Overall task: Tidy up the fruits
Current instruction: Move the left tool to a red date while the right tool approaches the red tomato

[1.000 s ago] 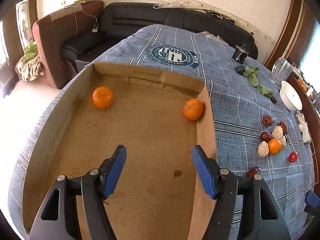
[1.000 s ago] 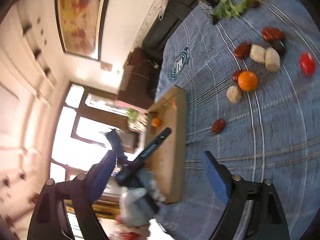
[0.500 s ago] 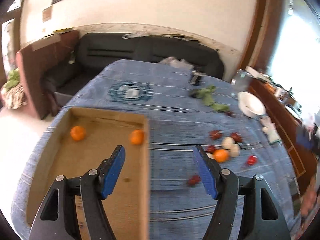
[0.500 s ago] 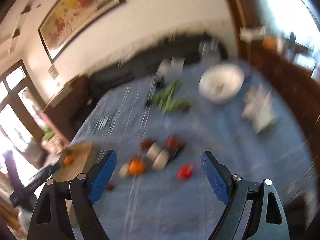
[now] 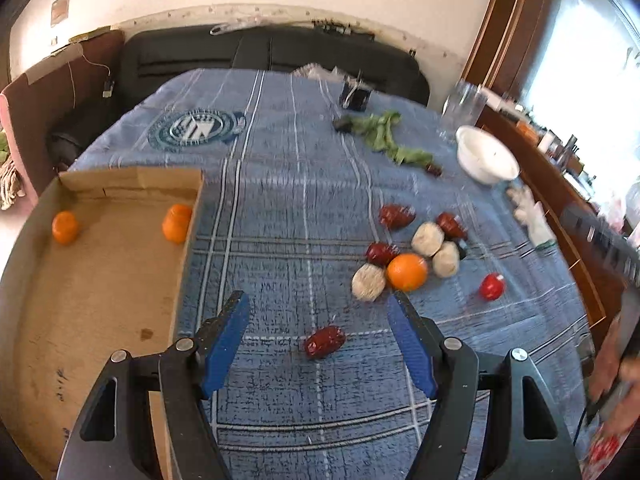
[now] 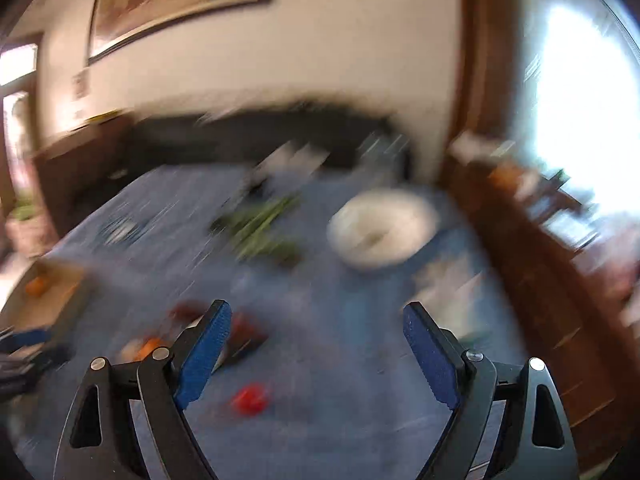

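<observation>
My left gripper [image 5: 318, 312] is open and empty above the blue checked cloth, with a dark red fruit [image 5: 325, 343] lying between its fingers. Ahead to the right is a cluster: an orange [image 5: 407, 271], pale round fruits [image 5: 368, 282], more dark red fruits [image 5: 396, 216] and a small red fruit [image 5: 491, 286]. A shallow cardboard box [image 5: 80, 300] at the left holds two oranges [image 5: 65, 227] [image 5: 176, 223]. My right gripper [image 6: 316, 322] is open and empty; its view is blurred, with the red fruit [image 6: 250, 399] low between its fingers.
A white bowl [image 5: 486, 160] [image 6: 380, 232], green leaves [image 5: 384, 136], a glass jug [image 5: 464, 104] and a small dark object [image 5: 355, 98] sit at the far right of the table. A sofa stands behind it. A wooden sideboard runs along the right.
My left gripper has swung right, from over the cardboard box to over the cloth near the fruit cluster. My right gripper has turned from the box side towards the bowl and moved closer.
</observation>
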Motion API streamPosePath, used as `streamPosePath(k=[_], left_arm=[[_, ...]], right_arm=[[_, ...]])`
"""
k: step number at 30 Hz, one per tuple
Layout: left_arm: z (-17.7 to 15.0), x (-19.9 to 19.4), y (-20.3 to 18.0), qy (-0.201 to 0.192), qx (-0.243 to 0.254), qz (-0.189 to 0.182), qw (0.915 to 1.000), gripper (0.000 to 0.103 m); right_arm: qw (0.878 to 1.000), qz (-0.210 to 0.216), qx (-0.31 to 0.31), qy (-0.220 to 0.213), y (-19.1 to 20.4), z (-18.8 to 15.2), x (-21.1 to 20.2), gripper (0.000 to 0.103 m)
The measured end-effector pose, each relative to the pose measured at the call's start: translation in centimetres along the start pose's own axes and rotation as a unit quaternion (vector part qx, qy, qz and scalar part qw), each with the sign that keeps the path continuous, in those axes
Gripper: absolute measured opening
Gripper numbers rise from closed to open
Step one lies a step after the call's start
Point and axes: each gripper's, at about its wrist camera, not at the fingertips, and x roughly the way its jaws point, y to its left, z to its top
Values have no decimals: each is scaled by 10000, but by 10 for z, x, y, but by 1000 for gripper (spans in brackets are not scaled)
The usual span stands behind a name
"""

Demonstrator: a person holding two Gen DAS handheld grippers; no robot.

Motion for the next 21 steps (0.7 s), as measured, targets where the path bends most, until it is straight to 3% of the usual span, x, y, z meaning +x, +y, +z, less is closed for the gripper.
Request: streamPosePath(k=[2,6,10,15,18,21], left_arm=[[-3,9,-3,76,55,48,9999,70],[-13,23,-8,161,273,214,9993,70],[-21,31,-9,187,422,233,9987,70],[-25,38,-7,244,394,125,9988,68],[-26,38,-10,216,459,114,9986,50],[-27,37,-9,183,471,97,9987,40]], right_arm=[[9983,366,260,372,-8,-21,17,86],[9855,989,863,1077,-13,-40,55,37],[9806,1168,1020,1197,-20,-45,70,37],[9855,1019,776,1109,-12,-52,64,37],[9879,924,662,1056,-9,-50,70,37],[9884,913,637,1029,-9,-49,73,37]])
